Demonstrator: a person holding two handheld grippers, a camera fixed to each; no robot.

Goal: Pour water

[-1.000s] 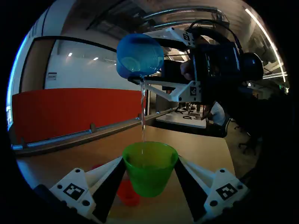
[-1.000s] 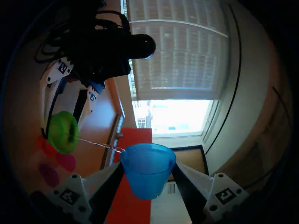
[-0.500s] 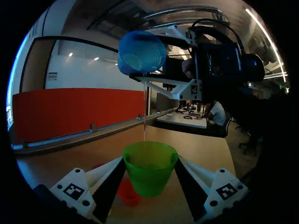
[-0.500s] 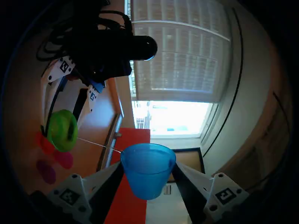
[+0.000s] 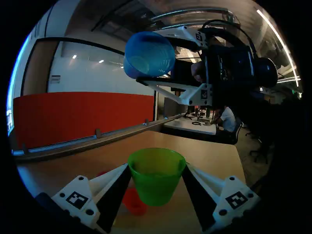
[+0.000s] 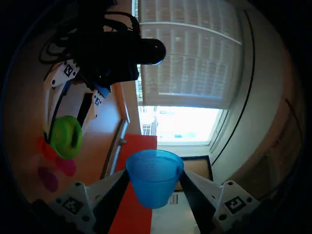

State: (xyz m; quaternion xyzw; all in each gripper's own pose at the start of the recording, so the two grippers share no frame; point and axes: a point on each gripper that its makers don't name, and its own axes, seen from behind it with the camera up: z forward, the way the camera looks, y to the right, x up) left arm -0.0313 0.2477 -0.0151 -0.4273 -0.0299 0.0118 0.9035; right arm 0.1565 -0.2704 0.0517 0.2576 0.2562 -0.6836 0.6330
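A green cup (image 5: 156, 177) stands upright above the wooden table, and my left gripper (image 5: 156, 183) is shut on it. High above it hangs a blue cup (image 5: 148, 54), tipped on its side with its mouth facing the green cup; the right gripper holds it there. In the right gripper view the blue cup (image 6: 154, 177) sits between the fingers of my right gripper (image 6: 154, 187), which is shut on it. The green cup (image 6: 65, 136) and the left gripper (image 6: 74, 101) that holds it appear at the left of that view. No water stream shows between the cups.
A red cup (image 5: 133, 201) and other red and pink cups (image 6: 58, 163) rest on the wooden table (image 5: 210, 156) below the green cup. An orange wall panel (image 5: 78, 113) and a rail run behind the table. A bright window with blinds (image 6: 183, 117) lies beyond the blue cup.
The thin stream of water from the blue cup into the green cup thinned and then stopped. The blue cup rose slightly and tipped a little further. The green cup has stayed put.
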